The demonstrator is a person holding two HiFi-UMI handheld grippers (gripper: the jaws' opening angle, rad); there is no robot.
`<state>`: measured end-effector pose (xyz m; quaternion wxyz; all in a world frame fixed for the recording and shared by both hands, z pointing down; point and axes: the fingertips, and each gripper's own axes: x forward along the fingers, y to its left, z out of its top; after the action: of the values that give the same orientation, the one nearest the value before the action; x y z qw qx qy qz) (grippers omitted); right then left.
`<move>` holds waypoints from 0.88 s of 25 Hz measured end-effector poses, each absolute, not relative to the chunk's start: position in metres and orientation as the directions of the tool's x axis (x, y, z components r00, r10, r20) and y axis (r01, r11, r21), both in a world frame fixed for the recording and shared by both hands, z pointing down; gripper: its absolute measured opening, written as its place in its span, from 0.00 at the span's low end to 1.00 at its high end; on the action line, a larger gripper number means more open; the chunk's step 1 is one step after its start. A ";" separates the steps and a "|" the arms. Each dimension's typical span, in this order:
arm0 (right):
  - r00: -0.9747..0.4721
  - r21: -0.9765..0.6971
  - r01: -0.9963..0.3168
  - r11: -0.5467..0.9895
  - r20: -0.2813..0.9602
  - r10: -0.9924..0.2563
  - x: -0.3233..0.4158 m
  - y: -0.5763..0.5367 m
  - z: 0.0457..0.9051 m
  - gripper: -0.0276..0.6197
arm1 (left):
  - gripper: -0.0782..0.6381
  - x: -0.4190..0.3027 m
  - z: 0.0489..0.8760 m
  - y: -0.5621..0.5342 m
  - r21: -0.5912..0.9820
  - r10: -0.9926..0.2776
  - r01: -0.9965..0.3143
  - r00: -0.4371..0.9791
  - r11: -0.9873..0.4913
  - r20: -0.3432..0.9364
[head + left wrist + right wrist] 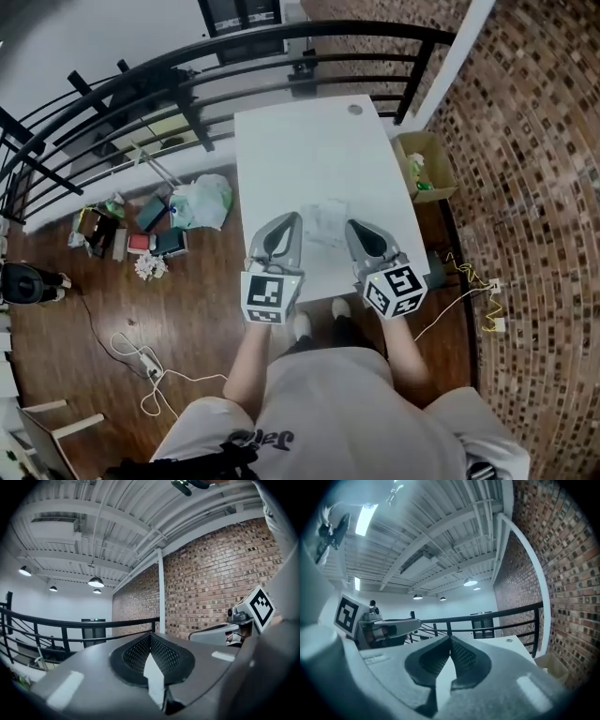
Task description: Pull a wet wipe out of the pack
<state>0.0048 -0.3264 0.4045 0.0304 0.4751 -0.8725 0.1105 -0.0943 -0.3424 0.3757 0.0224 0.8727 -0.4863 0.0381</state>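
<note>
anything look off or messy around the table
Nothing on the white table itself: only the wipe pack lies there. The mess is on the floor to its left: a heap of bags and boxes by the railing, plus a power strip with loose cable.

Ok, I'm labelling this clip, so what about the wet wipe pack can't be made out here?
- Wet wipe pack, head view: too small and pale against the white table to tell whether its flap is open or a wipe protrudes.
- Both gripper views: tilted upward, so the pack is out of frame.
</note>
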 end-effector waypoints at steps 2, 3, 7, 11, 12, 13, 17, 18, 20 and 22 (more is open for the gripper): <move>-0.544 -0.160 -0.839 0.520 0.196 -0.816 0.030 -0.328 0.426 0.03 | 0.13 -0.090 0.388 -0.348 0.008 -0.837 -0.843 0.535 -0.538 0.116; -0.538 -0.149 -0.843 0.516 0.228 -0.812 0.045 -0.328 0.440 0.03 | 0.13 -0.091 0.394 -0.351 0.012 -0.835 -0.843 0.535 -0.538 0.128; -0.461 -0.088 -0.882 0.464 0.368 -0.807 0.111 -0.330 0.482 0.05 | 0.13 -0.096 0.418 -0.364 0.029 -0.836 -0.851 0.520 -0.524 0.174; -0.422 -0.022 -0.888 0.459 0.435 -0.795 0.161 -0.338 0.494 0.08 | 0.13 -0.098 0.436 -0.375 0.041 -0.835 -0.858 0.508 -0.512 0.212; -0.431 -0.005 -0.876 0.483 0.457 -0.778 0.167 -0.340 0.497 0.09 | 0.13 -0.097 0.439 -0.377 0.046 -0.834 -0.859 0.506 -0.509 0.219; -0.444 0.014 -0.858 0.514 0.482 -0.755 0.171 -0.343 0.501 0.11 | 0.13 -0.097 0.442 -0.380 0.051 -0.833 -0.860 0.505 -0.508 0.226; -0.496 0.068 -0.771 0.634 0.561 -0.663 0.172 -0.355 0.514 0.18 | 0.13 -0.096 0.455 -0.388 0.067 -0.830 -0.863 0.501 -0.501 0.246; -0.510 0.072 -0.747 0.661 0.574 -0.640 0.171 -0.359 0.517 0.20 | 0.13 -0.096 0.459 -0.388 0.071 -0.829 -0.864 0.499 -0.498 0.253; -0.540 0.074 -0.699 0.712 0.598 -0.592 0.166 -0.366 0.521 0.22 | 0.13 -0.096 0.469 -0.388 0.082 -0.828 -0.869 0.491 -0.488 0.270; -0.563 0.073 -0.648 0.758 0.626 -0.540 0.161 -0.374 0.527 0.25 | 0.13 -0.098 0.480 -0.386 0.089 -0.826 -0.873 0.483 -0.479 0.293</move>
<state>0.1610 -0.3742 0.5268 0.3237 0.3376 -0.8800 0.0829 -0.0983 -0.3862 0.4799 0.1135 0.8535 -0.4977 0.1052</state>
